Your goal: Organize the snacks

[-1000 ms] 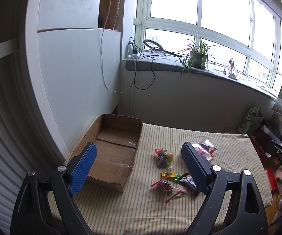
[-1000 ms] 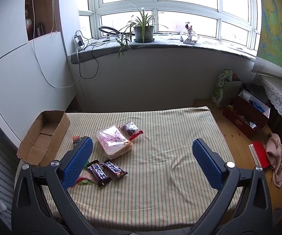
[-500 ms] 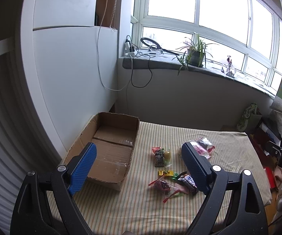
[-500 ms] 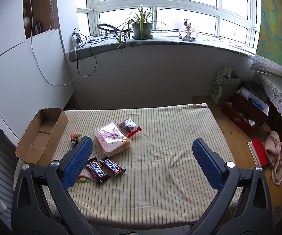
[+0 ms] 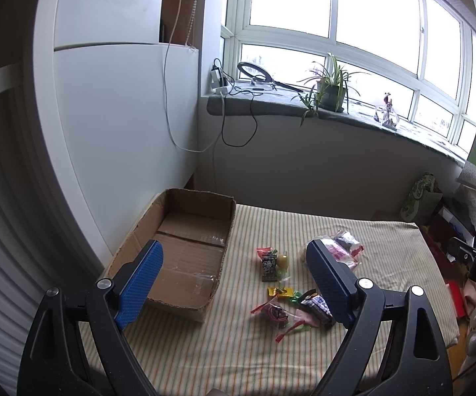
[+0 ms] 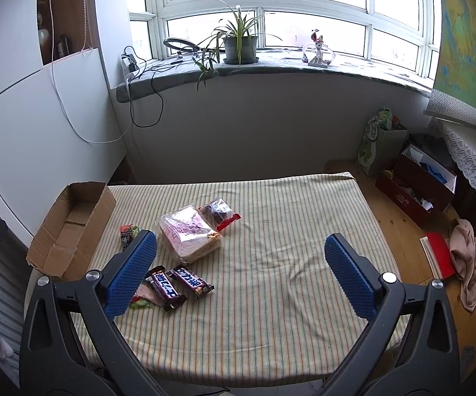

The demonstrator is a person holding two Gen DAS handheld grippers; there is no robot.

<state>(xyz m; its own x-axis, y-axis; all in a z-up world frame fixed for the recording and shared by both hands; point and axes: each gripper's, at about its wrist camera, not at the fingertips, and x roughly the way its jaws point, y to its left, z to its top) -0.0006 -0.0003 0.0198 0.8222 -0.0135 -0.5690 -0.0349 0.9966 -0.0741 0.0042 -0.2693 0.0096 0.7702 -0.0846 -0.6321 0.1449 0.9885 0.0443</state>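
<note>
An open, empty cardboard box [image 5: 185, 250] [image 6: 69, 227] sits at the left edge of a striped table [image 6: 271, 283]. Snacks lie loose to its right: a clear bag of sliced bread [image 6: 187, 232], a dark pastry in a red-edged wrapper [image 6: 220, 213], two dark chocolate bars [image 6: 178, 283] and several small candies [image 5: 276, 264]. My left gripper [image 5: 234, 269] is open and empty, high above the box and candies. My right gripper [image 6: 238, 264] is open and empty, high above the table's middle.
A white cabinet wall [image 5: 112, 125] stands left of the box. A windowsill with a plant [image 6: 238, 44] and cables runs behind the table. Boxes, a bag and cloth [image 6: 465, 247] lie on the wooden floor to the right.
Both grippers have risen and drawn back slightly, so the table looks smaller and lower. Both stay open. The snacks and box have not moved.
</note>
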